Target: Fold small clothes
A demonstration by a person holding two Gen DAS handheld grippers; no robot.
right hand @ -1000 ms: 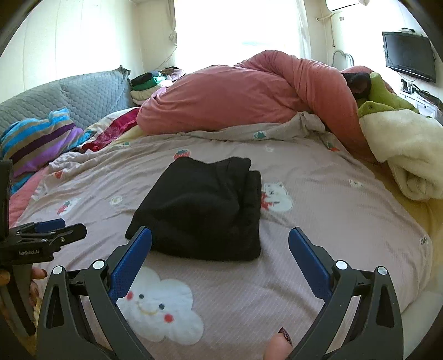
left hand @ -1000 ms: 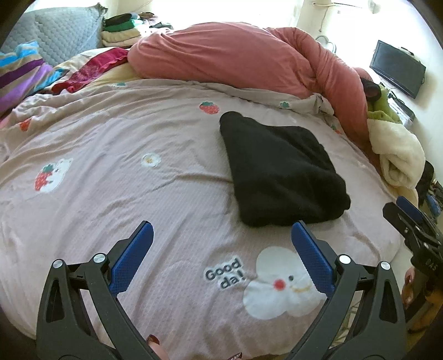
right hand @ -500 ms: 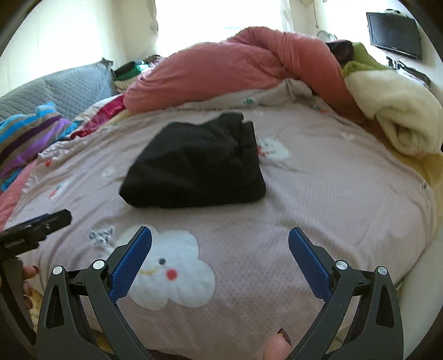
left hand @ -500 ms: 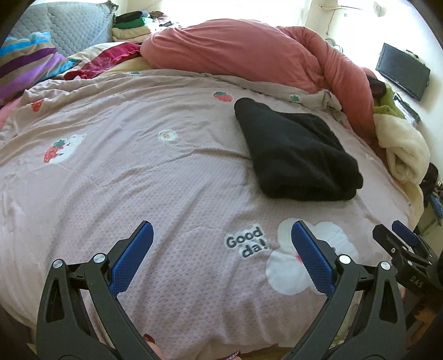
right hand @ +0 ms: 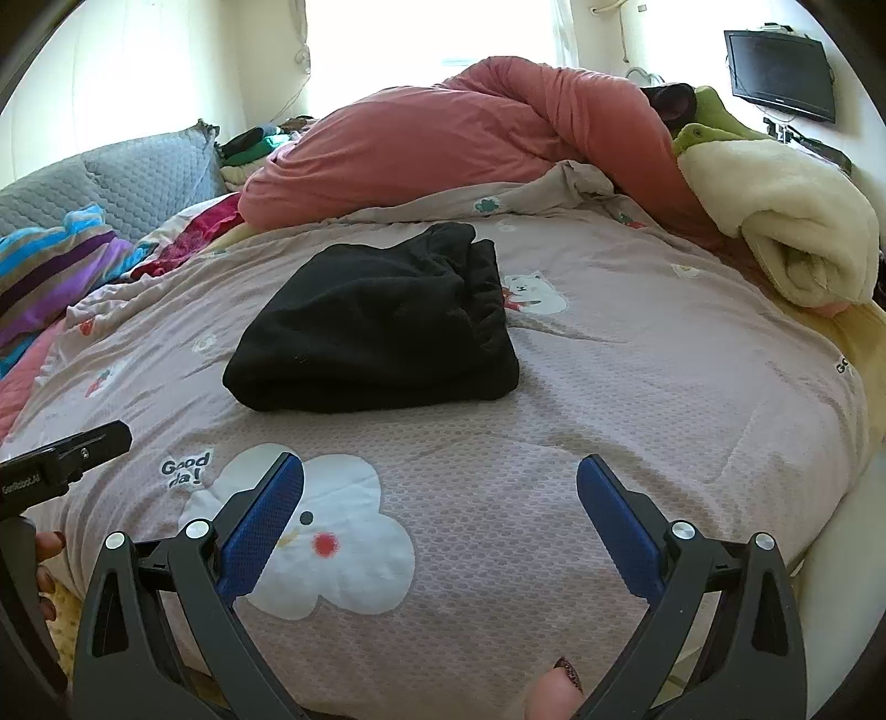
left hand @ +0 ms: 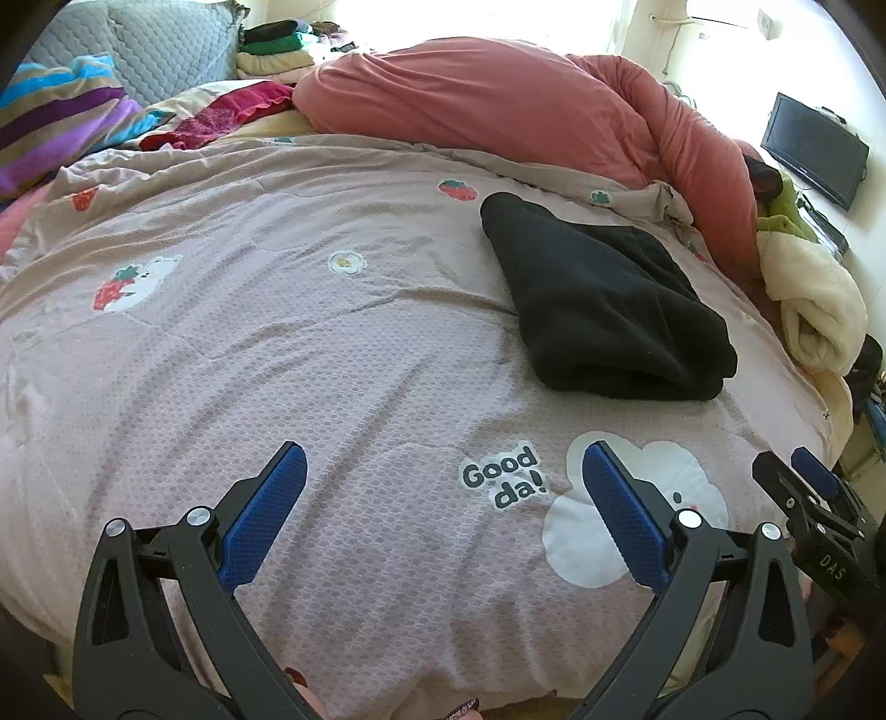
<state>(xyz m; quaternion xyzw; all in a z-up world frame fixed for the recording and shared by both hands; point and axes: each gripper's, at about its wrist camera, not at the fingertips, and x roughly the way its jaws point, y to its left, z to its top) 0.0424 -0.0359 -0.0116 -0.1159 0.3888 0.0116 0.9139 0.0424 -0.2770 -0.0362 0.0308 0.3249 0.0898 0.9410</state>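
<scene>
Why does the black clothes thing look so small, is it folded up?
Folded. The black garment lies as a thick, compact bundle on the bed cover, with stacked layers showing along its near edge. Neither gripper touches it.

A lived-in home bedroom. A bed [left hand: 277, 343] fills the frame, its pinkish cover [right hand: 637, 387] printed with strawberries and a cloud. A red duvet [left hand: 498, 105] is heaped at the top, a striped pillow [left hand: 50, 127] and grey headboard [right hand: 138, 177] upper left, folded clothes [left hand: 277, 47] behind, a wall TV [right hand: 781, 66] upper right.
</scene>
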